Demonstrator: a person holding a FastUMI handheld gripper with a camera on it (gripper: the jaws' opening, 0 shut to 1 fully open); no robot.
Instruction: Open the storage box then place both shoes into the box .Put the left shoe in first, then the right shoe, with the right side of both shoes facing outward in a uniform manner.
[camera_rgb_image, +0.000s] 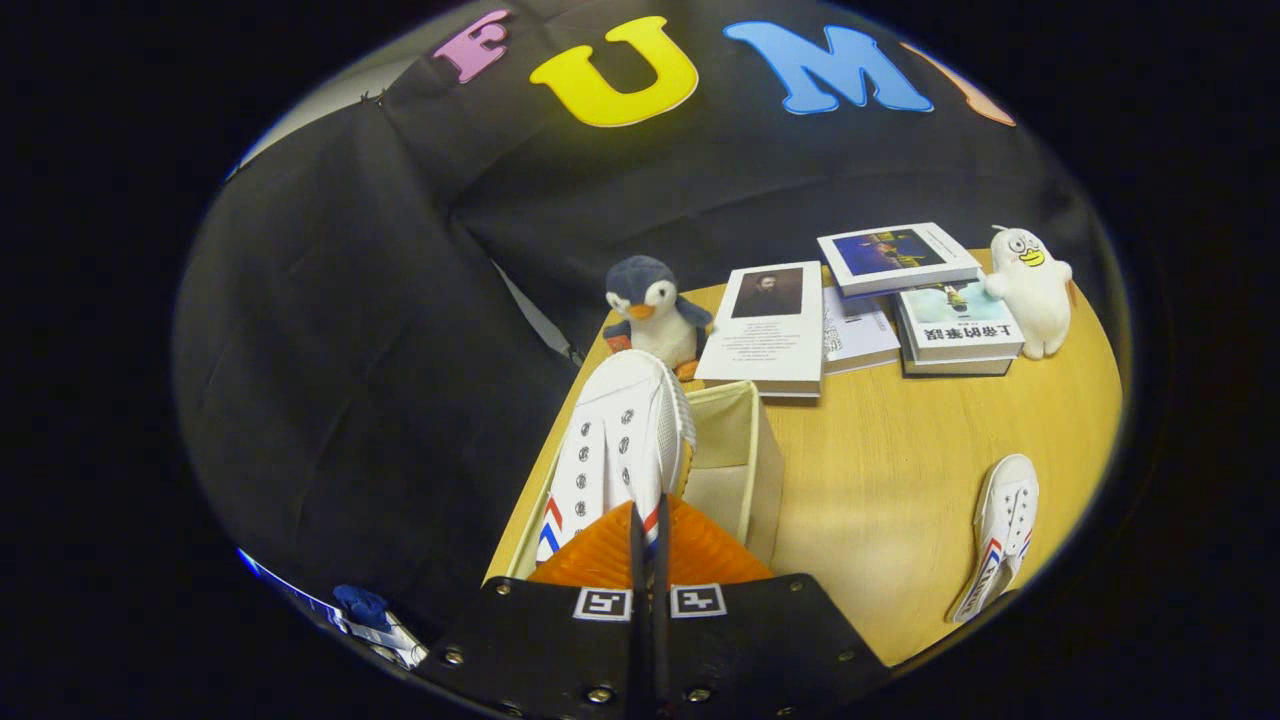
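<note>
Tool (648, 540) clamped tight on the first white sneaker (620, 440), hanging it over the open storage box (745, 450). Step 1 of 2, I reckon: lower and release, then fetch the second sneaker (1000, 535) lying on the worktop (880, 480).

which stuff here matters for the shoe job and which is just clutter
Job things:
- held shoe, clamped in the tool, over the box
- storage box, open
- second shoe, on the table

Just lying about:
- penguin plush
- white plush
- books
</note>
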